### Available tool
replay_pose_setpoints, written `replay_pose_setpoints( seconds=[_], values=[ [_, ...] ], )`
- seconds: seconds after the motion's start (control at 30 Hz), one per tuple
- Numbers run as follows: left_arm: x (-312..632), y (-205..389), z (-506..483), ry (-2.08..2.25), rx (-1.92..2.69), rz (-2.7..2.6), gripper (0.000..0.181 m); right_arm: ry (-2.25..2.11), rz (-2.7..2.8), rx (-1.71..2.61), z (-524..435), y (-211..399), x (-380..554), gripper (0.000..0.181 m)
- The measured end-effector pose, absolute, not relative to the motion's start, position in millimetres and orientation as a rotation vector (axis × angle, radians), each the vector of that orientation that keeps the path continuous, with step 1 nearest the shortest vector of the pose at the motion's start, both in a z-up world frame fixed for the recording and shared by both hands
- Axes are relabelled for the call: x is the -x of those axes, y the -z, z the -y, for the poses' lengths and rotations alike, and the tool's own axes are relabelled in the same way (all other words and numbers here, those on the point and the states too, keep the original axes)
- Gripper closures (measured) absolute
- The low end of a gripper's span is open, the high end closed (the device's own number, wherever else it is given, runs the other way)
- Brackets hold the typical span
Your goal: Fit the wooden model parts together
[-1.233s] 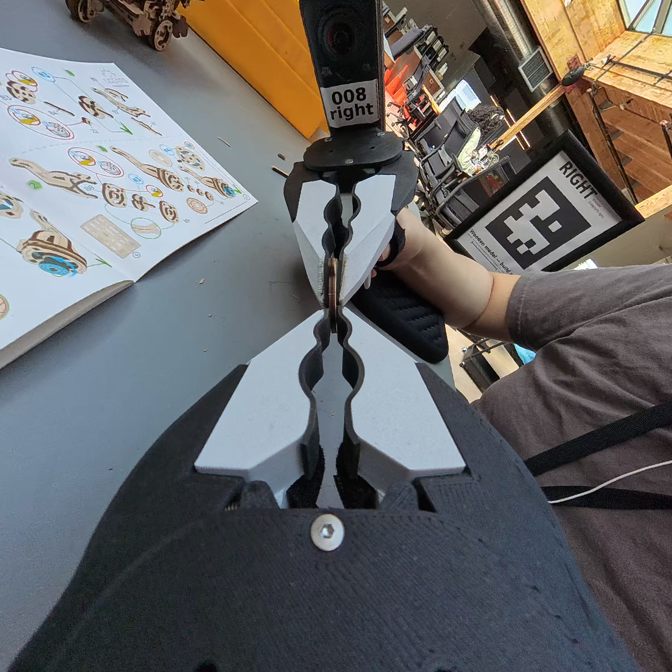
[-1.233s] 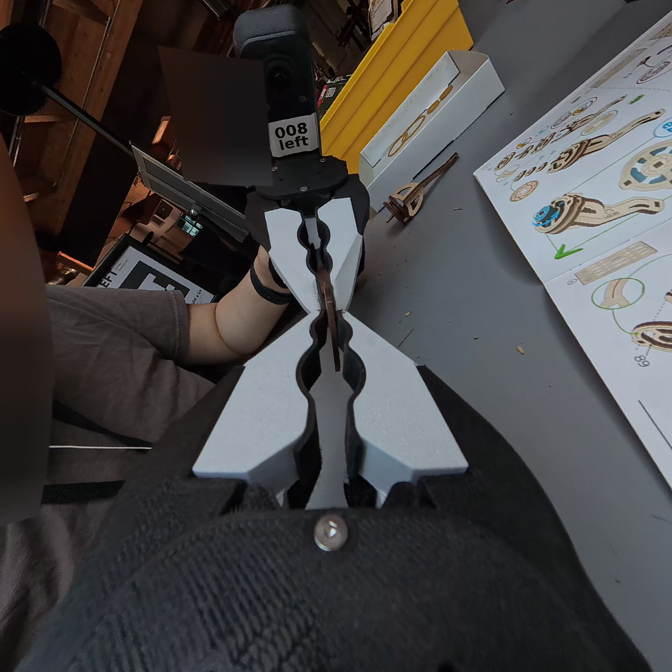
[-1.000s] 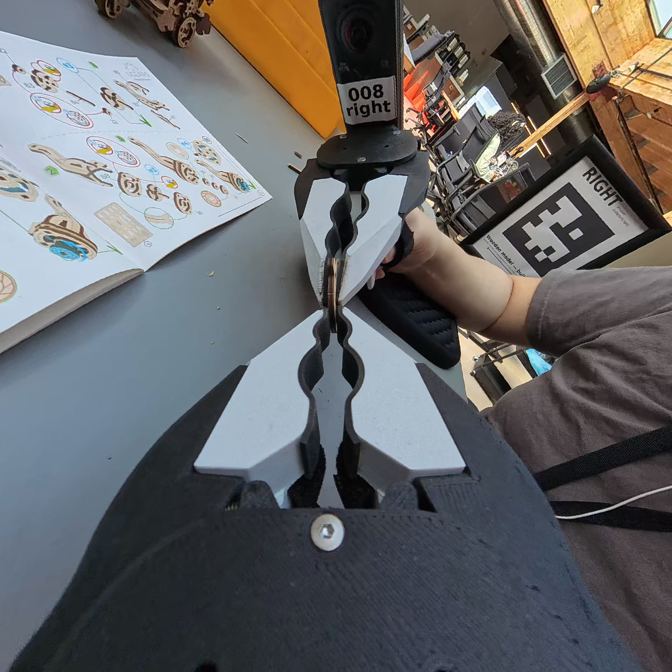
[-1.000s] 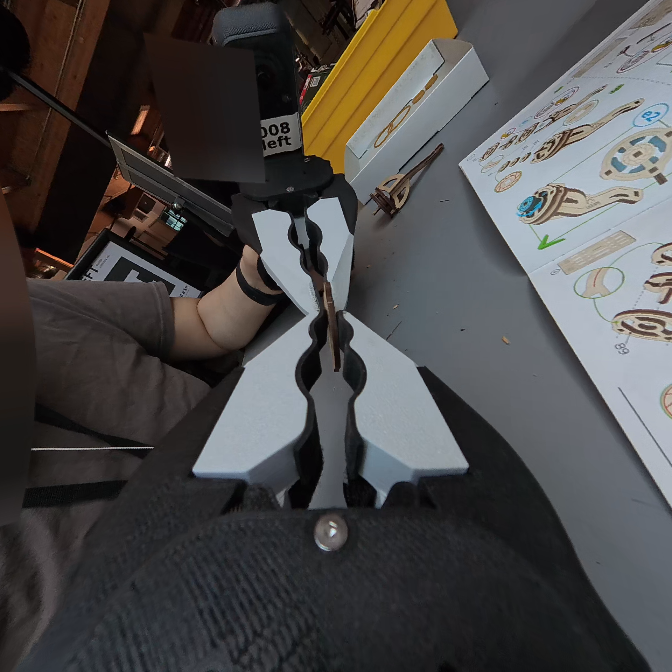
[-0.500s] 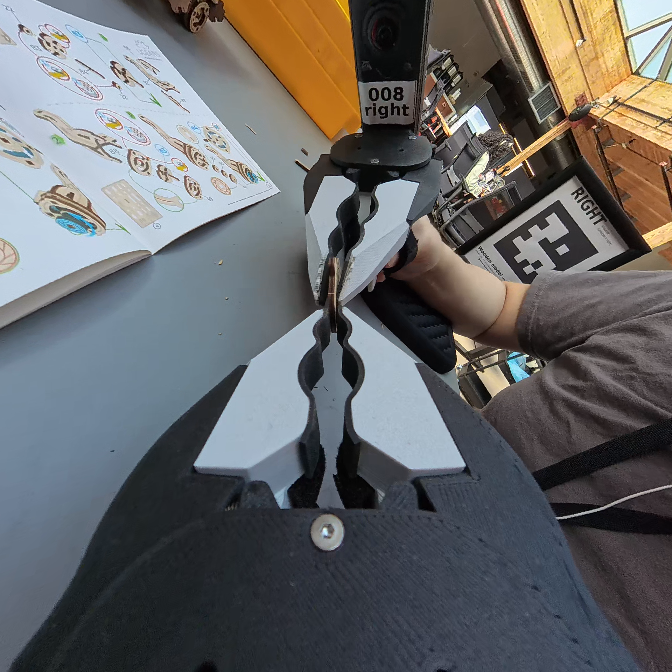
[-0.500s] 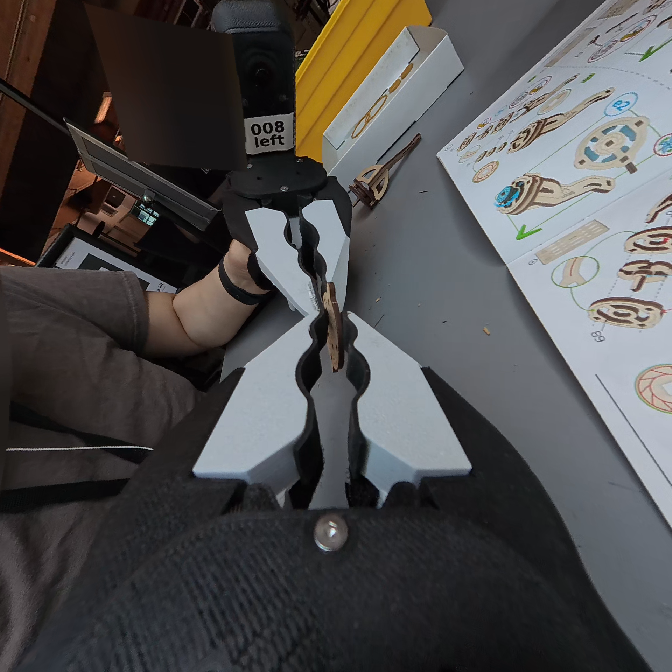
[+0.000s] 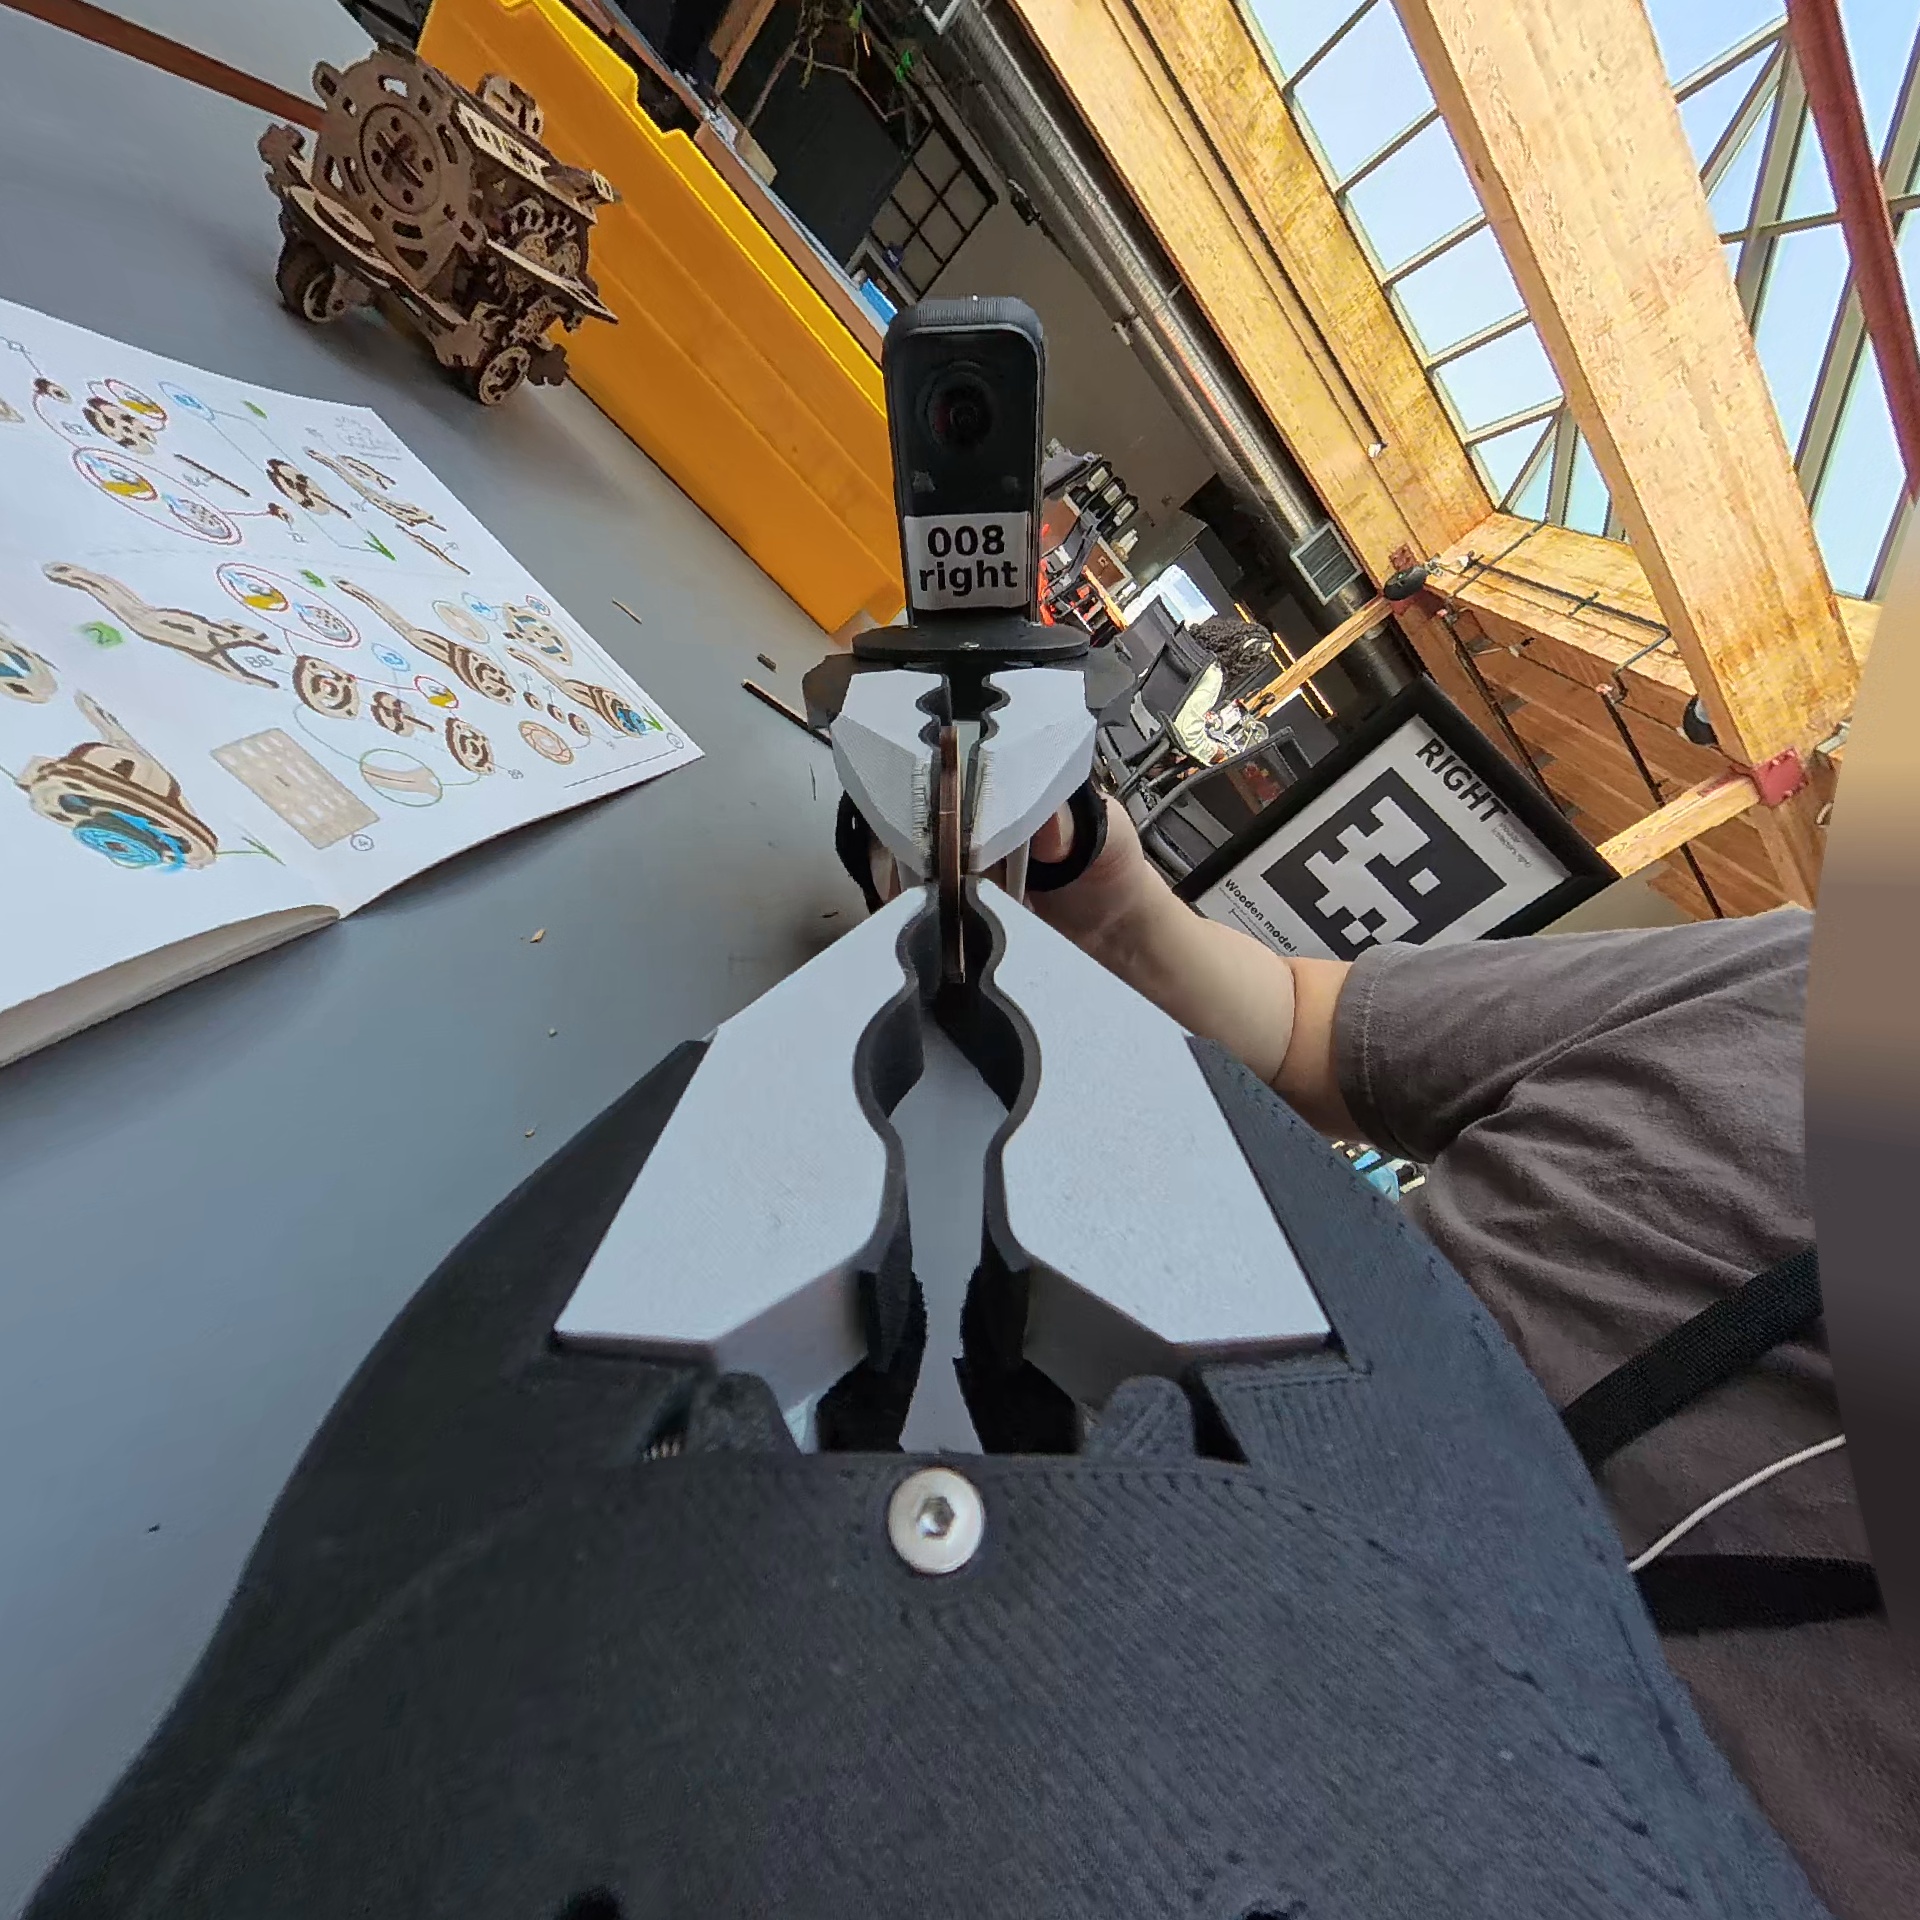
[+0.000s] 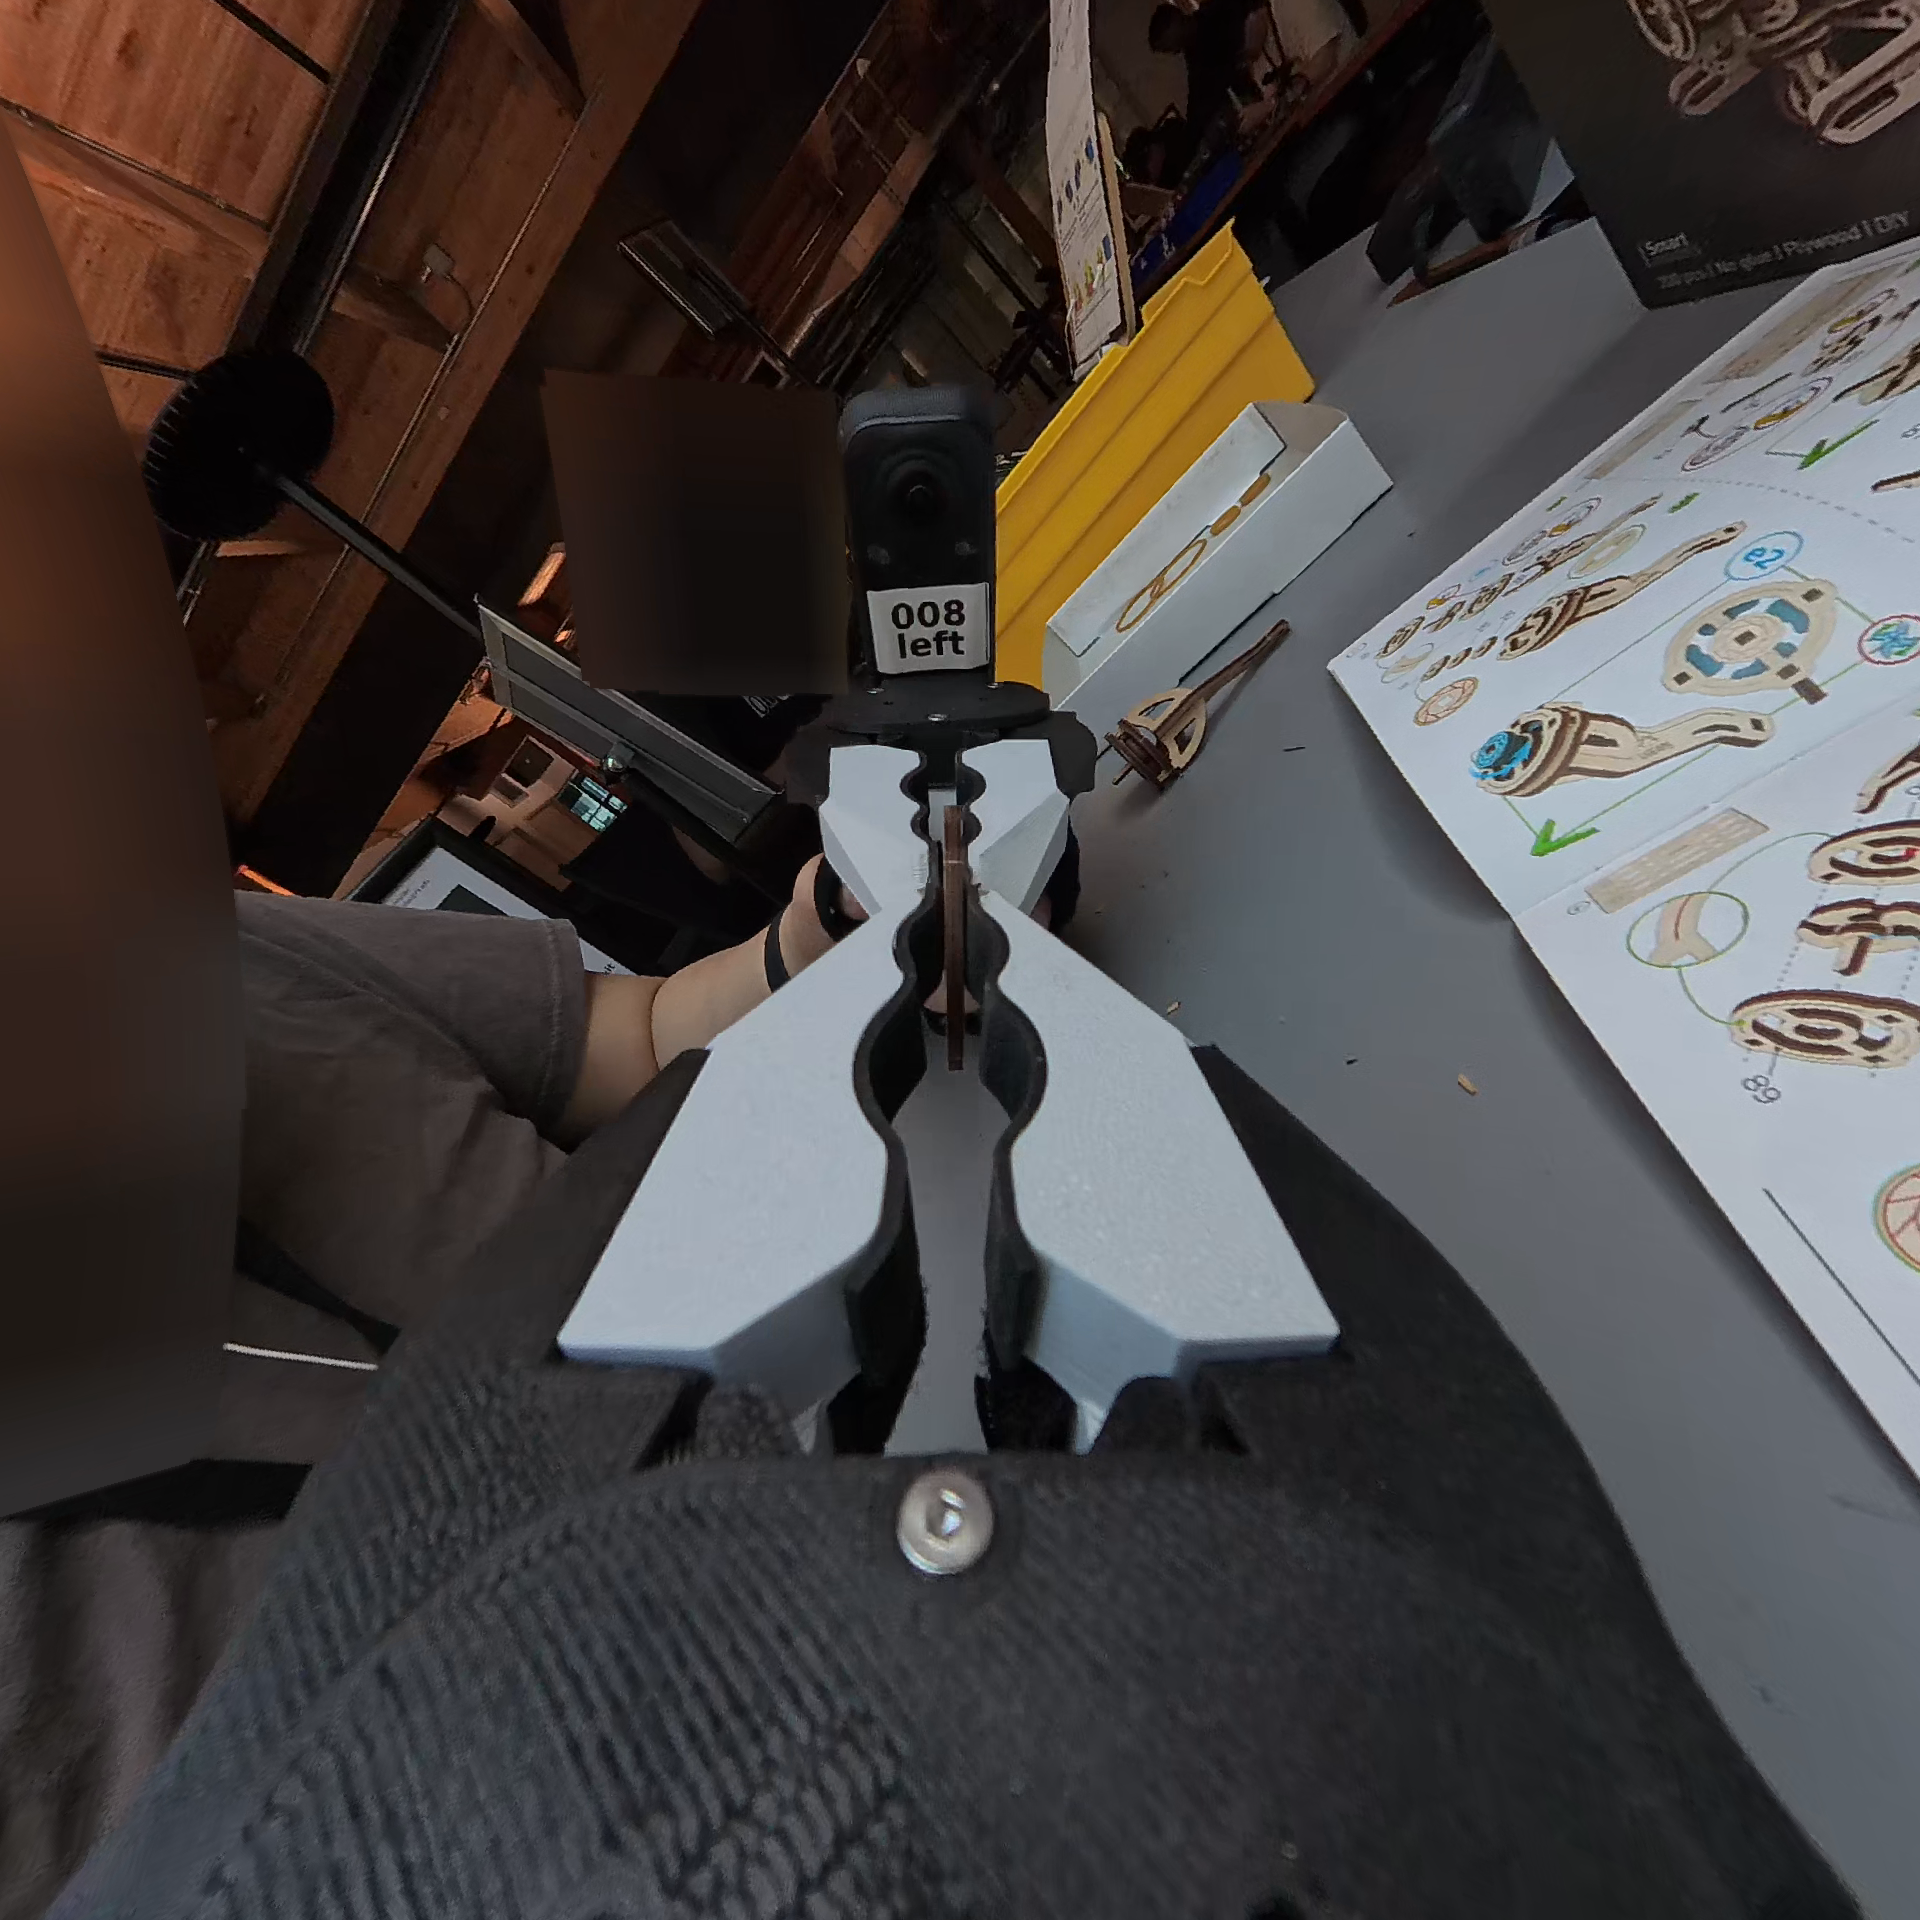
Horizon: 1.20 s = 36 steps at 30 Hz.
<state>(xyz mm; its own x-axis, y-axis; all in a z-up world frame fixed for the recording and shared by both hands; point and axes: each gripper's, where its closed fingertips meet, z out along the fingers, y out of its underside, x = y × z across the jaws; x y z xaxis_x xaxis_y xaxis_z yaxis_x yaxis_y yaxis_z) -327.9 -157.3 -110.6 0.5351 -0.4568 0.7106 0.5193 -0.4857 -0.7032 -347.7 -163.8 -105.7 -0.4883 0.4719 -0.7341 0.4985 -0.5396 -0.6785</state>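
The thin flat wooden model part (image 7: 951,831), seen edge-on, sits pinched between both of your grippers, held above the grey table (image 7: 312,1195) at its near edge. Around it, from biggest down: that table fills the 9 o'clock side of the left wrist view, with the open white instruction booklet (image 7: 260,665) of printed diagrams lying at 10 o'clock. Behind it at 11 o'clock stand the yellow plastic bins (image 7: 727,343), and just beside them the half-built brown wooden gear model (image 7: 436,208). In the right wrist view a white cardboard box (image 8: 1195,561) lies at 1 o'clock, with a small wooden lever assembly (image 8: 1184,717) in front of it. Your left gripper (image 7: 948,914), grey-fingered on a black body, is closed tight on the near end of the part. Your right gripper (image 8: 951,925) meets it tip to tip and is clamped on the opposite end of the same piece.
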Motion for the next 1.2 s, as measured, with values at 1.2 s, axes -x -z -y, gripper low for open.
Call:
replay_pose_setpoints(
  seconds=[1.2],
  values=[
    [286, 185, 210, 1.311, 2.337, -0.242, 0.180, 1.390, -2.079, -1.414, 210, 183, 304, 0.174]
  ],
)
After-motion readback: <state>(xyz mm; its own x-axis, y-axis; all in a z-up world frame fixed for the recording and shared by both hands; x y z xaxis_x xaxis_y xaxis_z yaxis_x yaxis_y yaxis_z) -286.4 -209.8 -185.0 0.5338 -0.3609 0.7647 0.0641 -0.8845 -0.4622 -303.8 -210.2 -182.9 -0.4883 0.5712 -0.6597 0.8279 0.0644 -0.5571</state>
